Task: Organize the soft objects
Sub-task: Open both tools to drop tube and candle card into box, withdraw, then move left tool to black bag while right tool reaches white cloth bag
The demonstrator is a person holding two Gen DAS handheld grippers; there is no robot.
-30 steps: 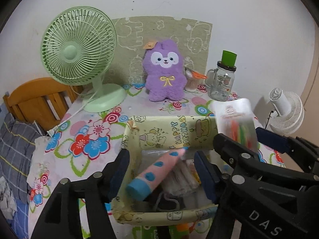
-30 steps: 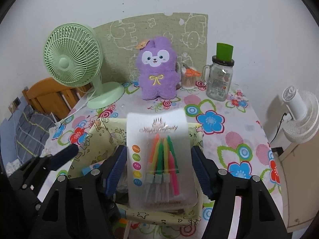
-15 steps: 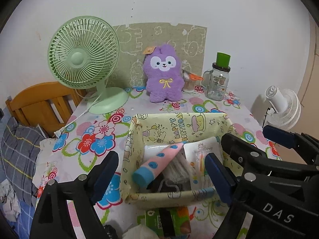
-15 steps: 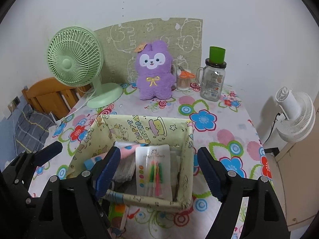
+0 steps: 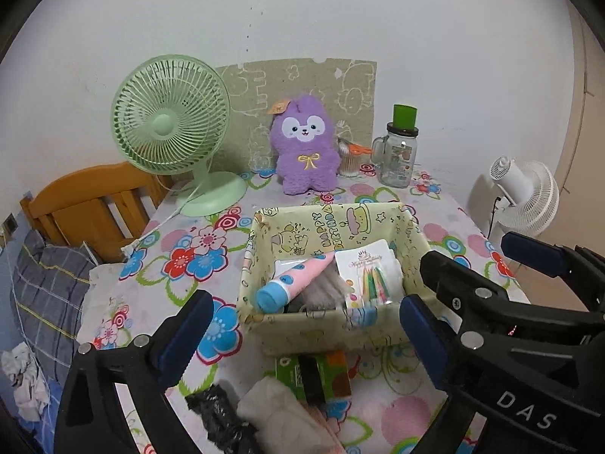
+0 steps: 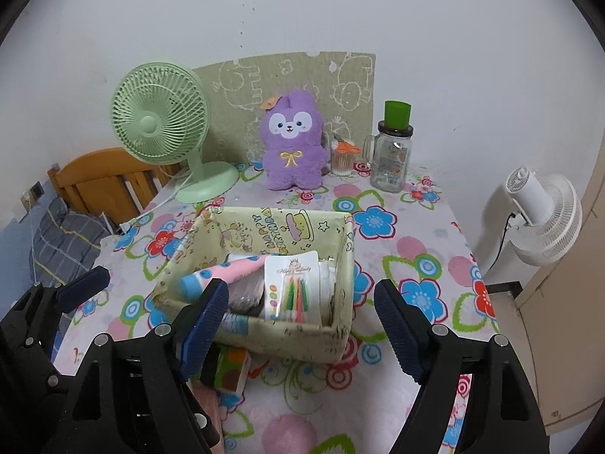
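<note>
Your surface [image 6: 427, 223], under its flowered cloth, carries the yellow birthday-print basket [image 6: 332, 336] near its front edge, and that is where the change is: the candle pack [image 6: 293, 289] that sat between your right jaws a second ago now lies inside the basket, leaning on the right-hand wall, beside the pink and blue tube [image 5: 293, 282] that your left side had been over. Both tools have pulled back and up from the basket. Your left hand-held gripper [image 5: 302, 335] is opening to its widest with nothing between its jaws; your right hand-held gripper [image 6: 302, 323] stands wide and empty as well. I judge that drop finished, so you are free for the next piece. Loose things wait at the front edge, just before the basket: a pale soft bundle [image 5: 280, 412], a crumpled black piece [image 5: 217, 416] and a green box [image 5: 314, 374] touching the basket's front wall. At the back edge the purple plush [image 6: 293, 143] stands upright, well apart from the basket, between the green fan [image 6: 162, 125] and the glass jar [image 6: 391, 159]. Reaching the plush means passing over the basket, and the fan's cord [image 6: 151, 208] trails along the left edge.
</note>
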